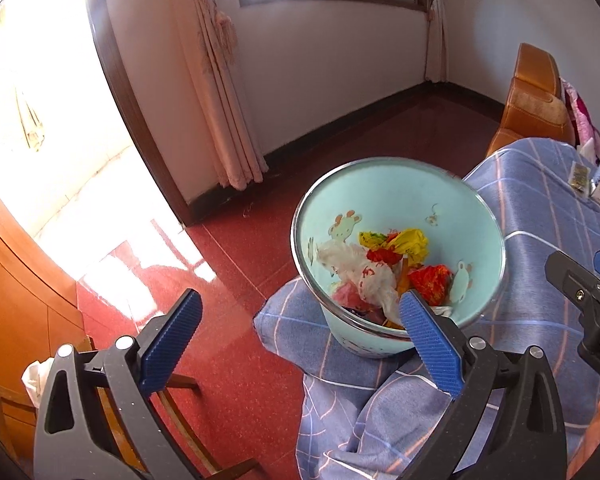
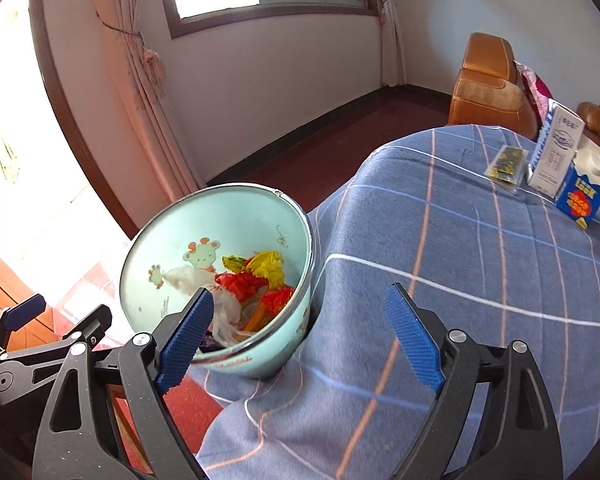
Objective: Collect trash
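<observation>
A pale blue bin (image 1: 380, 196) with cartoon animals stands by the edge of a table under a blue checked cloth (image 2: 460, 280). Inside it lie crumpled wrappers (image 1: 392, 268) in white, red and yellow. My left gripper (image 1: 300, 304) hangs open just in front of the bin, its right pad (image 1: 428, 344) over the near rim, nothing between the pads. My right gripper (image 2: 300, 296) is open too, straddling the bin's right rim and the cloth, holding nothing. On the table's far side lie a small packet (image 2: 506, 164), a white carton (image 2: 556, 152) and a blue carton (image 2: 584, 196).
An orange armchair (image 2: 492, 80) stands behind the table. Red tiled floor (image 1: 228, 280) spreads to the left of the bin, with a wooden chair frame (image 1: 180, 396) below my left gripper. Curtains (image 1: 216, 100) hang by a bright doorway on the left.
</observation>
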